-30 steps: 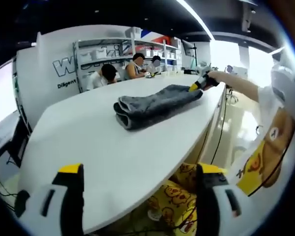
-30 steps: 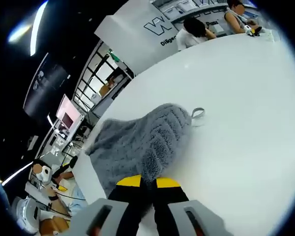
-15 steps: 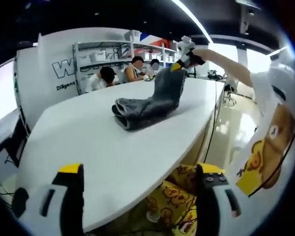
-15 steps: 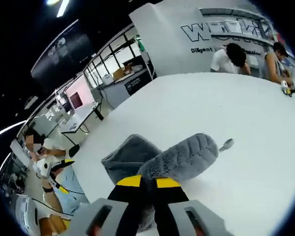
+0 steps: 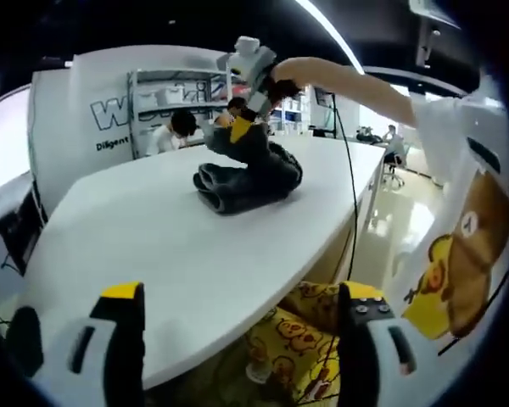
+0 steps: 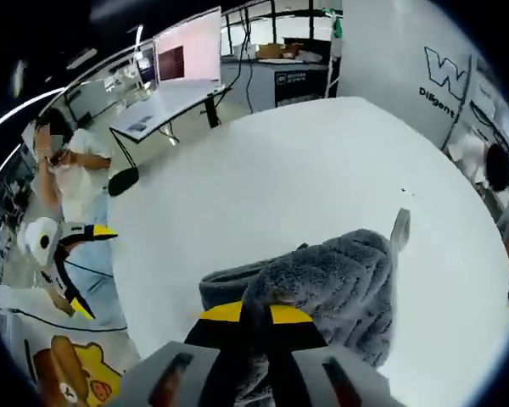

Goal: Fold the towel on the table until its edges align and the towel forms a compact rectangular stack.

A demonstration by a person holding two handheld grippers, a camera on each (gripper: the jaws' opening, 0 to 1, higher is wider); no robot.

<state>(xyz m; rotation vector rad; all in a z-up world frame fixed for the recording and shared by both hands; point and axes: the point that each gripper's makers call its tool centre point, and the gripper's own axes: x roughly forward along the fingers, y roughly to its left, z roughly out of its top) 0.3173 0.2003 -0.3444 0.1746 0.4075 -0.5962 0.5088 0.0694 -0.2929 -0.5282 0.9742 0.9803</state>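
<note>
Towel (image 5: 248,174) mid-fold, one end raised above its own bundle on the white counter (image 5: 153,246).

Grey and fluffy, it sits bunched near the middle of the counter, its rolled edge facing the near side, and the right tool (image 5: 240,129) has its yellow-tipped jaws pressed together on a corner, holding that end up over the pile. In the right gripper view the cloth runs straight out from the right tool's tips, a small hanging loop (image 6: 399,229) trailing at the far side. The left tool (image 5: 242,339) hangs back at the near edge, jaws spread and holding nothing. Best play, I'd say: carry that corner across low, lay it square on the far edge, then let go.
</note>
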